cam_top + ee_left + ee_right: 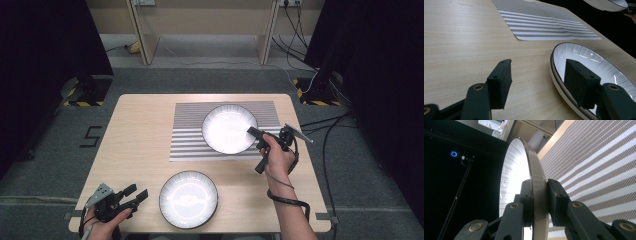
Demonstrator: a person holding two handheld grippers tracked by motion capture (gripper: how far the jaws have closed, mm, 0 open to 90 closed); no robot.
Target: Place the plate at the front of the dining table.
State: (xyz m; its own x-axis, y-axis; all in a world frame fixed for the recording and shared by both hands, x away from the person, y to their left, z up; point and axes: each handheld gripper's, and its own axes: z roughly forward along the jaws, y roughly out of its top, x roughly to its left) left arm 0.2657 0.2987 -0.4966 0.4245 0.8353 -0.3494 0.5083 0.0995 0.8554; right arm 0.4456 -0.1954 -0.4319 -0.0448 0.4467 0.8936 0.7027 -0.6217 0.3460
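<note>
A white ribbed plate point(227, 127) hangs over the striped placemat point(190, 135), held by its right rim. My right gripper point(253, 132) is shut on that rim. In the right gripper view the plate point(516, 170) stands edge-on between the jaws of the right gripper point(539, 187), with the placemat point(599, 170) behind it. A second white plate with a dark rim point(188, 199) lies flat near the table's front edge. My left gripper point(138, 192) is open just left of it. In the left gripper view the left gripper point(537, 72) is empty, its right jaw over this plate's point(594, 65) edge.
The wooden table point(135, 135) has bare room on its left half. Black panels stand on both sides of the floor. Cables point(327, 125) run along the floor at the right. A wooden frame point(145, 35) stands behind the table.
</note>
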